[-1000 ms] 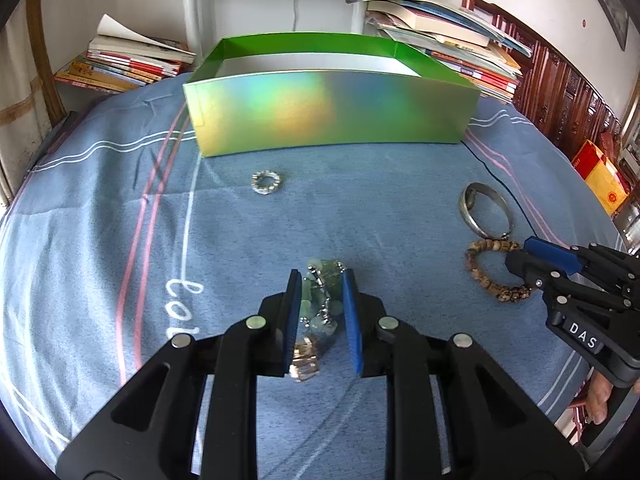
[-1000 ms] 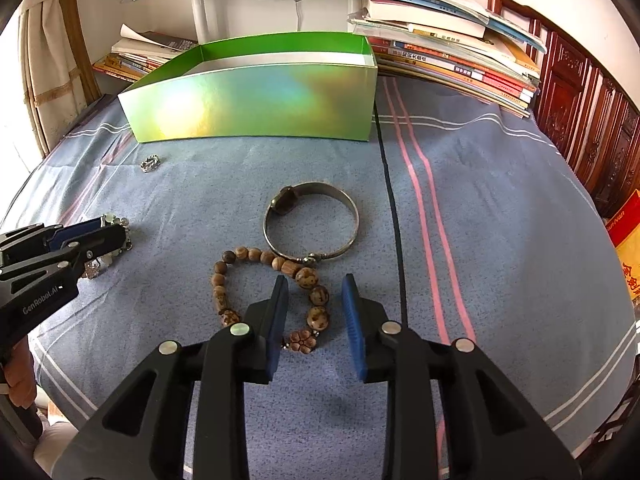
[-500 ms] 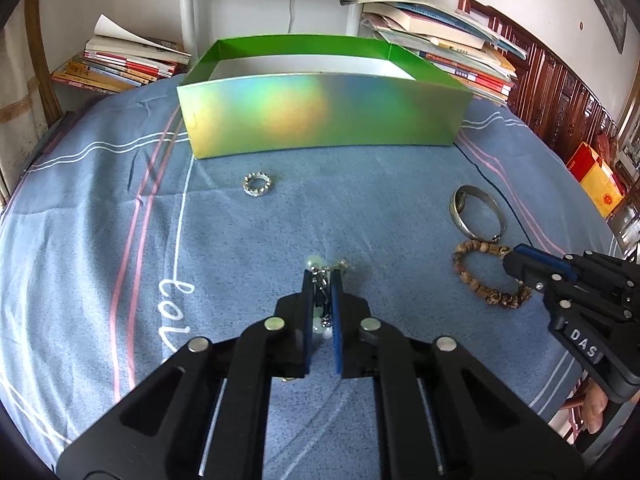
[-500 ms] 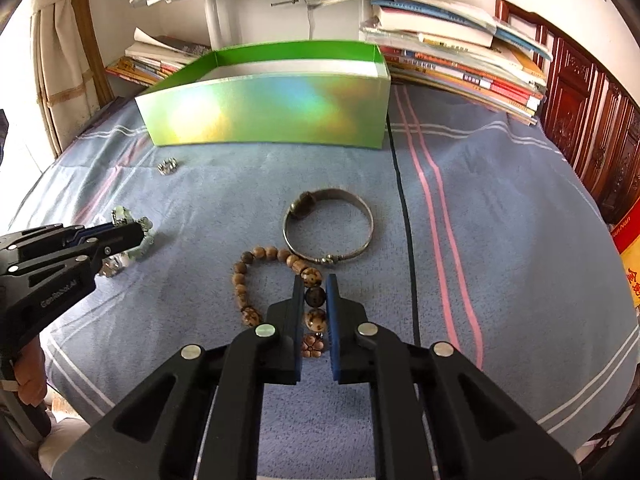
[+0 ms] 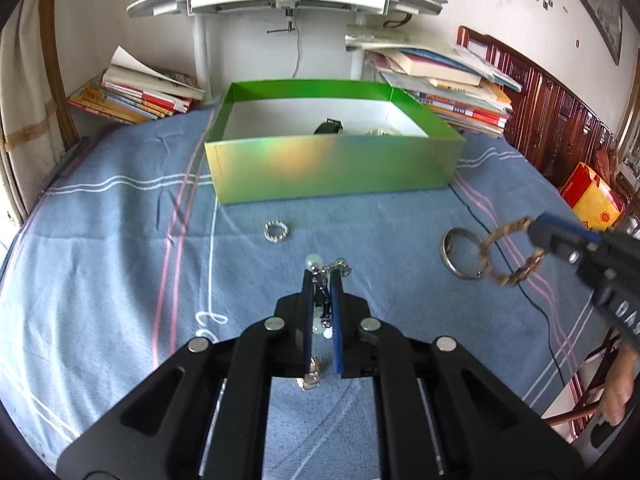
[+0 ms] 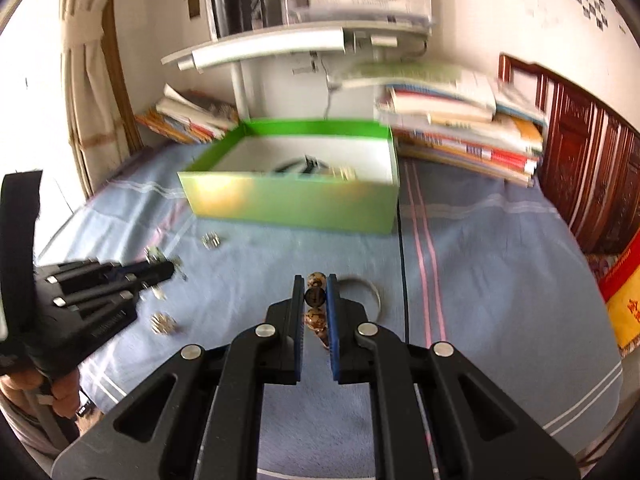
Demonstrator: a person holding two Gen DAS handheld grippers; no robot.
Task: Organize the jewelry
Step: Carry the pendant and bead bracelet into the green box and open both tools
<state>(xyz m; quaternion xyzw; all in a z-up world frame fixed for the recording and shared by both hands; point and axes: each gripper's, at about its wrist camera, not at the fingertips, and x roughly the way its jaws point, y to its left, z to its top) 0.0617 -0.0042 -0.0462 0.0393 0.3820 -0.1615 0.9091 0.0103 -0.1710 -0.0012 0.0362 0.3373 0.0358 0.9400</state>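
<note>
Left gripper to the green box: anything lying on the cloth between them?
Yes: one small silver ring lies on the blue cloth between the left gripper and green box, seen in the left wrist view.

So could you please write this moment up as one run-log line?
left tongs: shut on green bracelet | right tongs: shut on bead bracelet | bangle, small ring: on cloth | box: open

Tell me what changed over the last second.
Both claws closed and lifted: the left claw took the green bead chain, the right claw the wooden bead bracelet, now off the cloth. The silver bangle, small ring and green box stayed.
</note>
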